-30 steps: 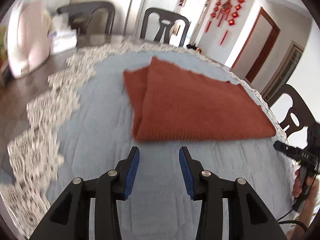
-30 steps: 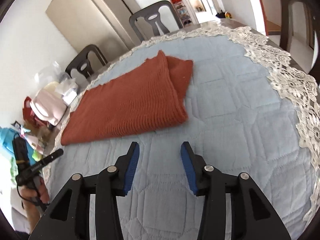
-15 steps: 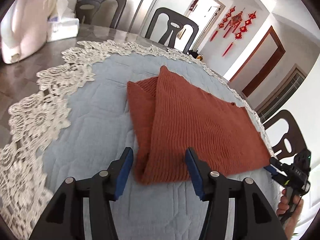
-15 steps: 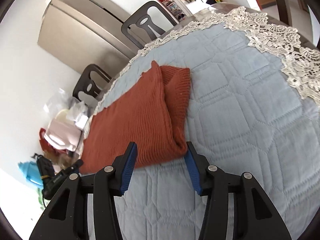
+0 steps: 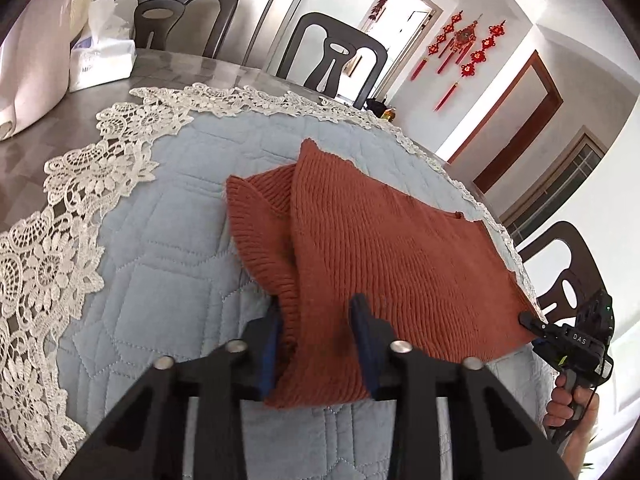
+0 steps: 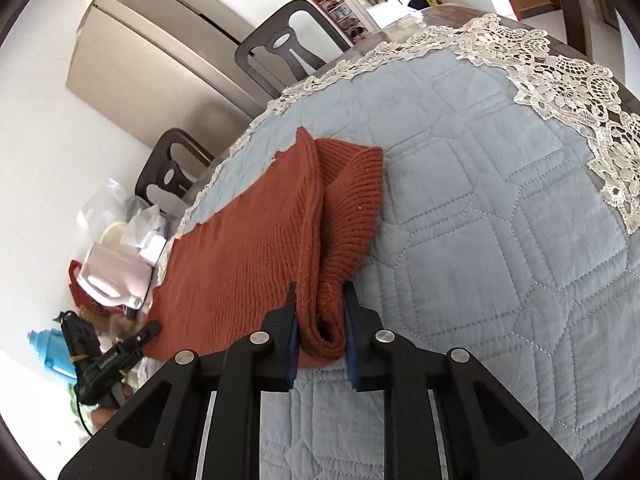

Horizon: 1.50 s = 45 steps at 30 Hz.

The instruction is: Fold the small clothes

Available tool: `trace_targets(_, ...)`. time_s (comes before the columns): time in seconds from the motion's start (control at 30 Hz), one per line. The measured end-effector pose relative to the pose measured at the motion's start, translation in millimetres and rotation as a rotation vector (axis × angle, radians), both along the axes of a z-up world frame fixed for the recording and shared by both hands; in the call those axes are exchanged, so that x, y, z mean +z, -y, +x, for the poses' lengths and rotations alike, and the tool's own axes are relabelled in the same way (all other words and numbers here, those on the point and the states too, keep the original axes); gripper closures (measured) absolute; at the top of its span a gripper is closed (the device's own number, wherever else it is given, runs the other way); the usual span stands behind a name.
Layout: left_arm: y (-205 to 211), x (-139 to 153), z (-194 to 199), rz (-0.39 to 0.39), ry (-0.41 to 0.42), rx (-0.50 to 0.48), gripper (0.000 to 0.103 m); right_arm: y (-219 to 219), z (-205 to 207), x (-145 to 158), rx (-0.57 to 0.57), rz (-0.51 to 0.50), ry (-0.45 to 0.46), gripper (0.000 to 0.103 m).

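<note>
Rust-red knitted garment [image 5: 384, 248] lies folded on the blue quilted cloth [image 5: 168, 240]; left gripper [image 5: 318, 336] and right gripper [image 6: 320, 322] are both closing, each pinching a near corner.
</note>
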State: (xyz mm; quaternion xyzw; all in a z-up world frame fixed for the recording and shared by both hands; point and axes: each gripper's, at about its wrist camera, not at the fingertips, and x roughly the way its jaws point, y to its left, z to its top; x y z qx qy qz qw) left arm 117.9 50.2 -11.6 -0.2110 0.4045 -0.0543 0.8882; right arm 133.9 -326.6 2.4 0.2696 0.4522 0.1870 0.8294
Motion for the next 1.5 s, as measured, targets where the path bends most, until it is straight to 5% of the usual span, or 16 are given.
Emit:
trace_targets(0.13,-2.7,3.3,1.3,-0.015,0.001,-0.017,0.084,4.0,-4.3,8.6,0.005,0.023,0.019,0.088)
trace_targets(0.47,-5.2,31.4,-39.3,-0.073,0.046,-0.091,0.085,9.5,-51.9,38.8,0.044,0.019,0.062,0.088)
trace_targets(0.77,6.6,14.8,-107.2,-0.091,0.019,-0.133,0.085,26.4,-111.5,26.2,0.023,-0.004,0.029,0.088)
trace_targets(1.03,5.0,-4.7,-108.0,-0.085,-0.016,-0.111,0.083,31.1,-113.7,8.5,0.028,-0.025,-0.007,0.084)
trace_targets(1.3,4.0,23.7,-128.3,0.042,0.045,-0.071,0.082,28.8,-134.4,51.5,0.017,-0.190,0.165,0.084)
trace_targets(1.5,28.7,36.4,-99.2,0.092,0.103,-0.126,0.082,-15.8,-100.7,37.2,0.096,-0.253,0.181,0.084)
